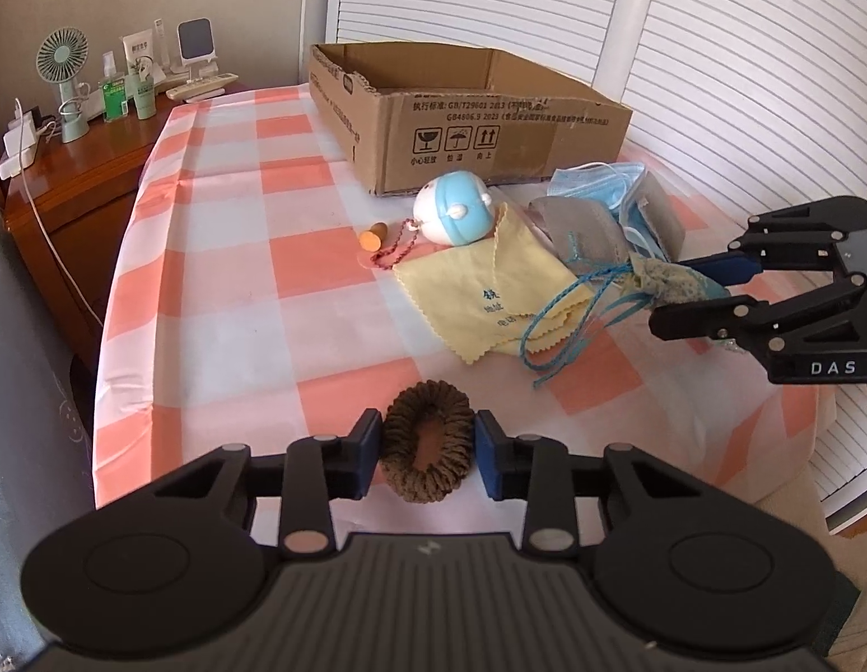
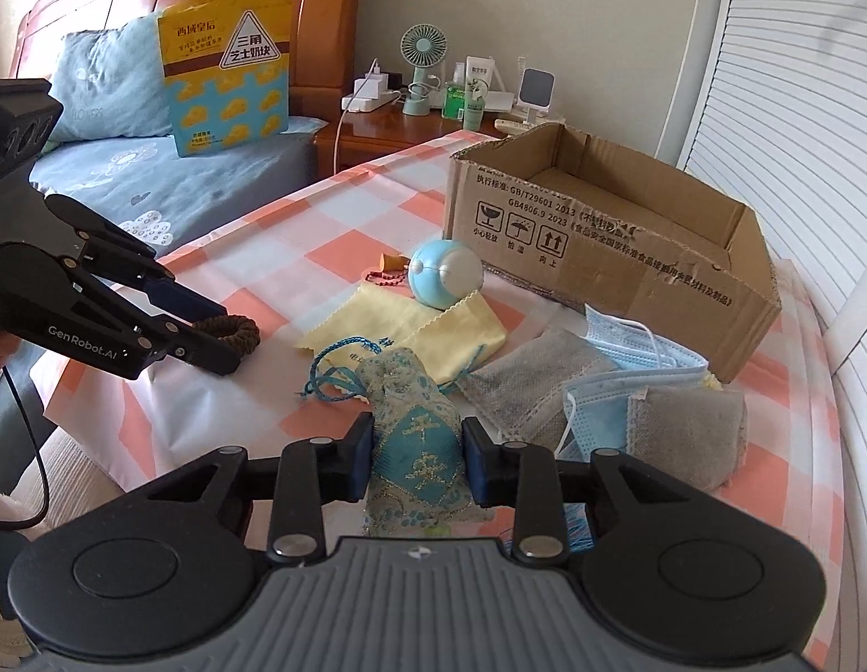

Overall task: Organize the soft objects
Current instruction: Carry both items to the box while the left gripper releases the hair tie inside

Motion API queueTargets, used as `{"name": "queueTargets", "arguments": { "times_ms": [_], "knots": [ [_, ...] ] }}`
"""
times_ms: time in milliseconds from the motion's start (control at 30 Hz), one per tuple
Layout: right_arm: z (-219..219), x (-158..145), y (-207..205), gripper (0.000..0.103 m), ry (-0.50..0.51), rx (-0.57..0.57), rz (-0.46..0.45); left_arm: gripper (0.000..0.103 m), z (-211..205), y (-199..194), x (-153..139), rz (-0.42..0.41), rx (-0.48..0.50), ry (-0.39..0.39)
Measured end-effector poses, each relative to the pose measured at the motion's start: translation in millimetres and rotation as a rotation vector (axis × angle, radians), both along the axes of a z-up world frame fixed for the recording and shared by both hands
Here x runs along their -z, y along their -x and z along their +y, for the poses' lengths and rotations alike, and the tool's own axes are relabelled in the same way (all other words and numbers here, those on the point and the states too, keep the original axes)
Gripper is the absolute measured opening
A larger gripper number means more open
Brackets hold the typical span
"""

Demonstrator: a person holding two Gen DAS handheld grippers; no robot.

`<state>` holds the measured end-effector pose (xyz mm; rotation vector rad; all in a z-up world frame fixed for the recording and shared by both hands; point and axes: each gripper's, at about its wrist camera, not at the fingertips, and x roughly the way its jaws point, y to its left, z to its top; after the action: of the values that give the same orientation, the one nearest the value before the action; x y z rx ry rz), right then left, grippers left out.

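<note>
— Progress?
— Box (image 2: 601, 257) at the table's far edge looked empty. My left gripper (image 1: 428, 451) pinched the hair tie (image 1: 427, 439), my right gripper (image 2: 416, 451) the sachet (image 2: 414, 437), both mid-table.
— Left?
— Everything.

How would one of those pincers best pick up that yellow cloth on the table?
Probably by the free zigzag-edged corner of the yellow cloth, coming down from above on the near left side. It lies flat, so only a pinched edge gives purchase; the blue-and-white ball rests on its far corner.
</note>
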<state>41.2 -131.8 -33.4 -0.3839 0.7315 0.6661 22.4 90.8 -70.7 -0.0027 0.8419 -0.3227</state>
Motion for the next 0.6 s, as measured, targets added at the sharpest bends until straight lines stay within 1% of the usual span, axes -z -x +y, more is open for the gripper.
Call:
{"name": "queueTargets", "arguments": {
  "times_ms": [133,300,367,433,600],
  "knots": [
    [-5.5,-15.1,-1.7,0.037,-0.011,0.019,-0.021,0.034,1.4,-1.1,-17.9,-0.013,0.033,0.001],
    [-14.4,-40.8,-8.9,0.037,-0.046,0.042,-0.058,0.034,-5.7,-15.2,-51.3,-0.054,0.11,-0.03],
    [-16.5,-49.9,-15.9,0.037,-0.047,0.054,-0.084,0.034,-10.2,-25.8,-64.9,-0.075,0.136,-0.043],
    [-18.2,-58.5,-24.2,0.037,-0.046,0.071,-0.107,0.034,-14.5,-41.5,-78.3,-0.087,0.16,-0.038],
    [-27.8,-76.4,-53.7,0.037,-0.052,0.129,-0.16,0.034,-28.6,-87.8,-109.2,-0.153,0.187,-0.063]
  ]
}}
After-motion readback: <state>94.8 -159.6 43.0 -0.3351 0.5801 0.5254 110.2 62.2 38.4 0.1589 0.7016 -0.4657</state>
